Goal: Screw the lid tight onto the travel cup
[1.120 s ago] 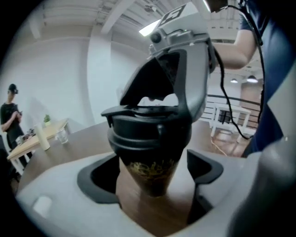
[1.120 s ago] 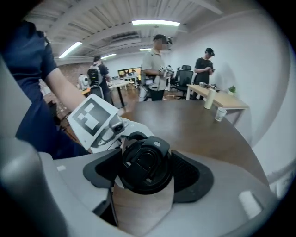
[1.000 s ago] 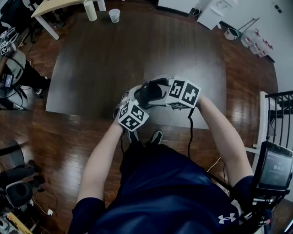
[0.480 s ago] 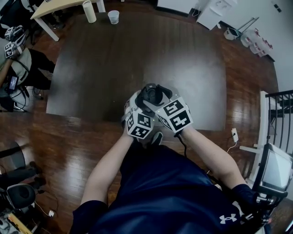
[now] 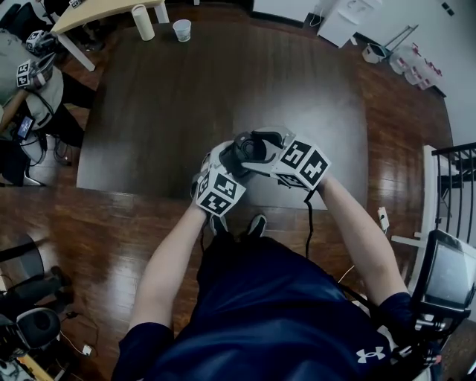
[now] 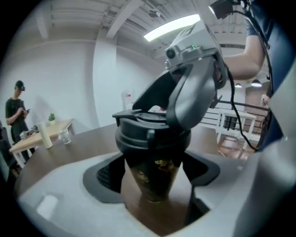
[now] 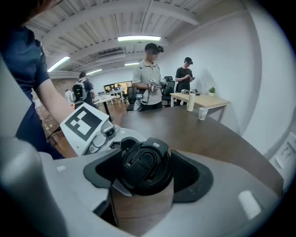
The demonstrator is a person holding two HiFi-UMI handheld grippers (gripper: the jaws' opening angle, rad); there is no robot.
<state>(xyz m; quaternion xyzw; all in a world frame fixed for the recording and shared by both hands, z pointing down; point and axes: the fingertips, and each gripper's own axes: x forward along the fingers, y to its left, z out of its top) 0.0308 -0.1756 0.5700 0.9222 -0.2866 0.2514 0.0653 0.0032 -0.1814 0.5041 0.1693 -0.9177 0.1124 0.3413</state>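
Note:
A dark travel cup (image 6: pixel 152 178) with a black lid (image 6: pixel 147 126) is held above the near edge of the dark table (image 5: pixel 223 82). My left gripper (image 6: pixel 155 183) has the cup's body between its pads (image 6: pixel 110 175); the jaws are closing and the pads lie against its sides. From the right, my right gripper (image 7: pixel 145 170) is shut on the lid (image 7: pixel 145 164), one pad on each side of its rim. In the head view both grippers meet at the cup (image 5: pixel 250 147), left marker cube (image 5: pixel 217 191) near me, right marker cube (image 5: pixel 303 160) to the right.
A clear plastic cup (image 5: pixel 182 30) and a white cylinder (image 5: pixel 141 21) stand at the table's far end by a light wooden table (image 5: pixel 97 11). People stand beyond (image 7: pixel 150 78). A screen on a stand (image 5: pixel 446 275) is at my right.
The right gripper swung in toward me around the lid half a second ago, then swung back out to the right. The left gripper shifted slightly left. The cup stays between both.

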